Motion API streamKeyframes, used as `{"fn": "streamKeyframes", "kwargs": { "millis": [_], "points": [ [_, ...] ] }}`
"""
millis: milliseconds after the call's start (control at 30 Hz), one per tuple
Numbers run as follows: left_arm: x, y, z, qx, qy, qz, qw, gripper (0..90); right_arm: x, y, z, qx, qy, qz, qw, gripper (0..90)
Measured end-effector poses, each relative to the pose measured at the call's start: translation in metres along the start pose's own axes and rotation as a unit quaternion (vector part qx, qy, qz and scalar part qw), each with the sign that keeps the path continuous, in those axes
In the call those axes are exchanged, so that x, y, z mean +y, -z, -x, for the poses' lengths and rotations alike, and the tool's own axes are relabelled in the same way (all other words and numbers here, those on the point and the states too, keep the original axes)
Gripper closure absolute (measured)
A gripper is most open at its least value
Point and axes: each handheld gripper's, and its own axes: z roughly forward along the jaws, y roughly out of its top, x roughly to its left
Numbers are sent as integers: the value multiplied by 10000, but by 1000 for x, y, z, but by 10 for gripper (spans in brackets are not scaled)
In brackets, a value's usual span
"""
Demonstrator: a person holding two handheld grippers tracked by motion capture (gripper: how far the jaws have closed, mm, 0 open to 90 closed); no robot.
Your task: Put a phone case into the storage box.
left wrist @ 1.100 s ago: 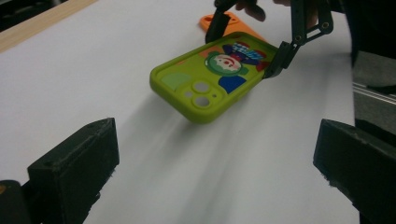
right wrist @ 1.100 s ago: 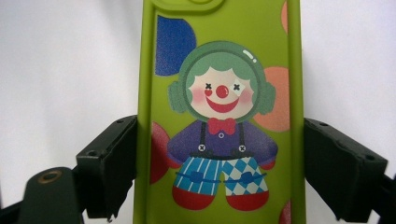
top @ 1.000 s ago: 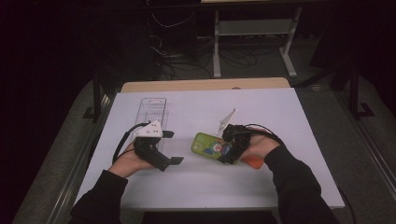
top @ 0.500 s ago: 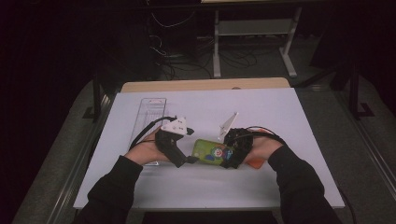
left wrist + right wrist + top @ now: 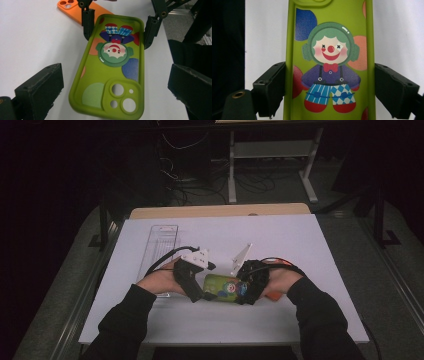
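- The green phone case is sitting between the two tools near the front of the white desk, its clown-printed back facing up; it appears to be lifted slightly off the surface.
- The right tool is pinching the case's plain end, with its jaws pressing against both long edges.
- The left tool is reaching in with its jaws spread wide on either side of the camera-cutout end, not yet touching it.
- The step in hand looks like a handover or a two-tool hold; the next move is probably calling for the left tool to close squarely on the long edges.
- Counting: one green case, one orange phone case lying on the desk behind, one clear tray at the left, two tools.
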Motion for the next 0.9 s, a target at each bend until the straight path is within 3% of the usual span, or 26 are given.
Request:
{"fn": "streamKeyframes", "kwargs": {
  "millis": [300,900],
  "points": [
    [-1,-11,7,-137,-66,-297,9994,0,8,3,-8,-42,178,27,9998,153],
    [-3,-26,9,-183,-191,-566,9980,0,13,5,-13,19,370,79,9993,153]
  ]
}}
